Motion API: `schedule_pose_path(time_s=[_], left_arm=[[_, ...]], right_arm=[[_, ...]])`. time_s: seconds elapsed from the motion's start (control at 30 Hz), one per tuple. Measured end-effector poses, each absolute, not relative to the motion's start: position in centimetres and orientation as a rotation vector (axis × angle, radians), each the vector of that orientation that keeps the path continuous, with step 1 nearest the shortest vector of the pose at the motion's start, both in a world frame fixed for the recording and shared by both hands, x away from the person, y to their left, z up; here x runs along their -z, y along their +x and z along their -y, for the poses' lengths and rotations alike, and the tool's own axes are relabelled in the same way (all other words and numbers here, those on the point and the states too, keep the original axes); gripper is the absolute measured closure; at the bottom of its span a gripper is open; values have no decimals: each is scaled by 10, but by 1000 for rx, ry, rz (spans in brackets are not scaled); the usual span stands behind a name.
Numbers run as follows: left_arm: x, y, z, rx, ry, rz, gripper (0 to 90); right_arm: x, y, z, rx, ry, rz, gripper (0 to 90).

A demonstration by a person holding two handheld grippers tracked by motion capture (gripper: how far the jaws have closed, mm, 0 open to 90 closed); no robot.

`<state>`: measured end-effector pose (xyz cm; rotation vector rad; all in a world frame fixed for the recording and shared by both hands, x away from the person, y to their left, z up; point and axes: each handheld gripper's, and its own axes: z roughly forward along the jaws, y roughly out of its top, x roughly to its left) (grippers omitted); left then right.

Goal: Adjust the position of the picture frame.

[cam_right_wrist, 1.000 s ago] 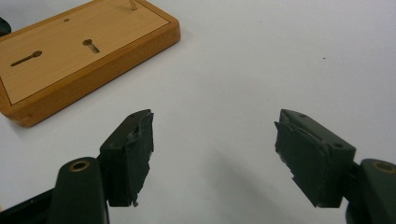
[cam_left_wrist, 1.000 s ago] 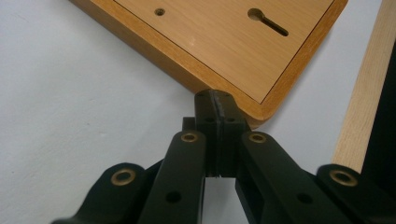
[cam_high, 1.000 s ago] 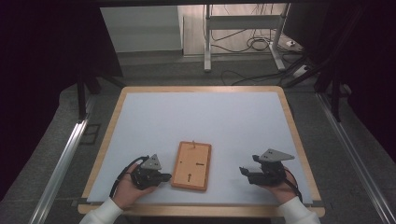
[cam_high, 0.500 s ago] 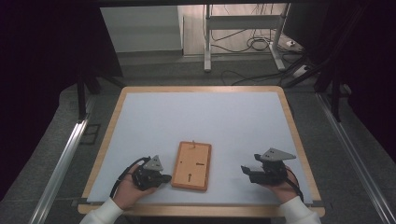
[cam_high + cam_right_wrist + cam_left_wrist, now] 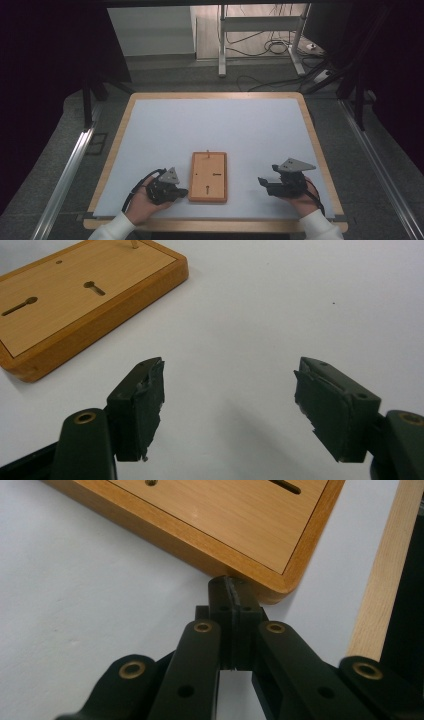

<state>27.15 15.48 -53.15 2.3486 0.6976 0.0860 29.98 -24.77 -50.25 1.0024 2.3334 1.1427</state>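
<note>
While a person's two hands rest at the near edge, a wide worktop [image 5: 215, 125] with a white surface and a pale wooden rim spreads across the high view, standing on a grey floor [image 5: 200, 77] with dark surroundings on either side. Beyond its far edge, a metal stand [image 5: 260, 37] rises from the floor among loose cables [image 5: 272, 47].

Near the front middle of the worktop lies a wooden board [image 5: 208, 177], flat and rectangular, with a raised frame, a small peg [image 5: 207, 151] standing upright at its far end, and dark keyhole-shaped slots [image 5: 94, 288] cut into its face.

To the left of the board, the left hand [image 5: 142, 206], in a white sleeve [image 5: 112, 231], holds the left claw [image 5: 183, 191]. Seen from the left claw view, its jaws are pressed together with nothing between them, and their tips sit at the near corner of the board's frame; whether they actually touch the wood cannot be told.

To the right, well apart from the board, the right hand [image 5: 298, 202] holds the right claw [image 5: 261, 182], topped by a grey three-cornered plate [image 5: 294, 164]. From the right claw view, its jaws stand wide apart over bare white surface, gripping nothing, with the board off to their upper left. The pads [image 5: 150, 400] on these jaws look ragged at the edges.
</note>
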Motion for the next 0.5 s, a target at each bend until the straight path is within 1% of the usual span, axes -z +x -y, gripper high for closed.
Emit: schedule_pose_path(time_s=[0.17,0.3,0.37,0.43,0.5], left_arm=[[529,272,-159,-73,2312,-696,899],[526,273,-168,-115,2272,-710,894],[526,274,-172,-139,2253,-738,860],[526,276,-176,-152,2232,-768,856],[524,277,-179,-173,2220,-776,816]], right_arm=[[503,302,246,-1146,1006,-2338,276],[503,303,244,-1146,1004,-2342,276],[504,303,243,-1136,1001,-2346,277],[504,303,243,-1134,999,-2349,276],[505,302,242,-1134,996,-2352,276]])
